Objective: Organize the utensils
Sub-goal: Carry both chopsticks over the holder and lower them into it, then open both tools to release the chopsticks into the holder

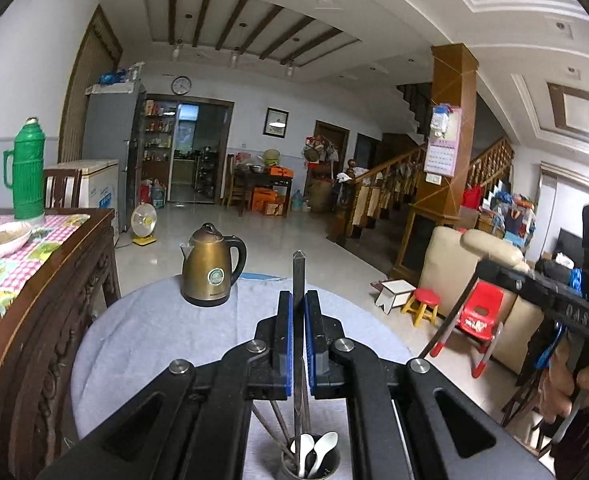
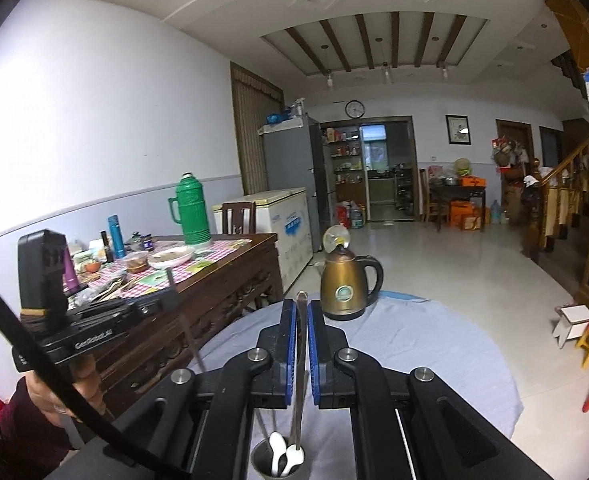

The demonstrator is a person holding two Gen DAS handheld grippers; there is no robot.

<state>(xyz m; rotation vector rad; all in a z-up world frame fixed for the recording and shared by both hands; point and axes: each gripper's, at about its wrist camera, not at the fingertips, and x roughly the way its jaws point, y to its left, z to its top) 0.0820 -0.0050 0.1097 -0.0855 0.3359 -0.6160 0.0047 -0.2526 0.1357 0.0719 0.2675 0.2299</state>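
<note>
Both tools [image 1: 299, 308] [image 2: 303, 316] clamped, side by side

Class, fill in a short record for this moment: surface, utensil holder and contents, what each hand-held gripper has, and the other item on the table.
surface: round table with a grey-blue cloth
holder: metal cup holding white spoons
left hand-held gripper: shut on a dark utensil, upright above the cup
right hand-held gripper: shut on a silver utensil, upright above the cup
other item: bronze kettle
</note>
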